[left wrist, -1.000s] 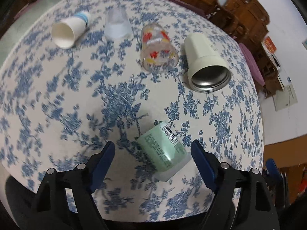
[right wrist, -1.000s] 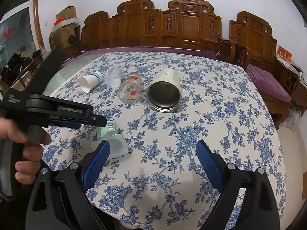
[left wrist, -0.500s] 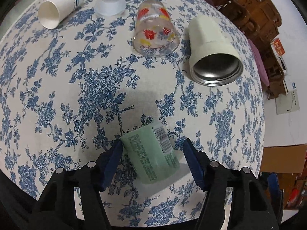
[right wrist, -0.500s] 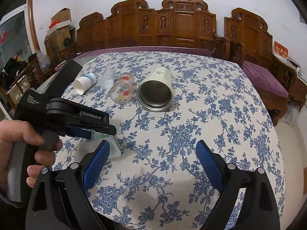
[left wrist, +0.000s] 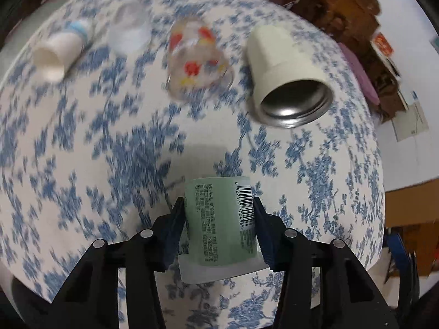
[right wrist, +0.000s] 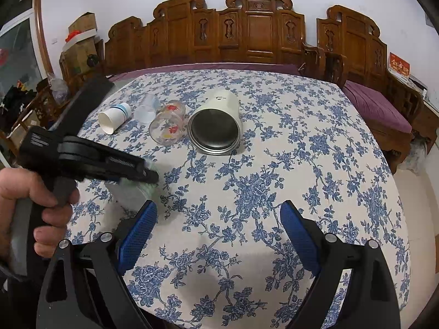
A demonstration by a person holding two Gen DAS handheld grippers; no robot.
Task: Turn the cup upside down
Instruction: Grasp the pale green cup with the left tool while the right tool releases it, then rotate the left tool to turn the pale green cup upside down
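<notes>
Quick count of what's on my desk right now: five cups total. One green-labelled cup with a barcode, low in the middle of my left view. One cream cup with a metal inside, upper right. One clear glass with red and yellow prints, top centre. One small frosted plastic cup, blurry, top left of centre. One white paper cup with a blue band, far upper left. Grippers: two, the left gripper and the right gripper. Carved wooden chairs behind: I make out three backs.
</notes>
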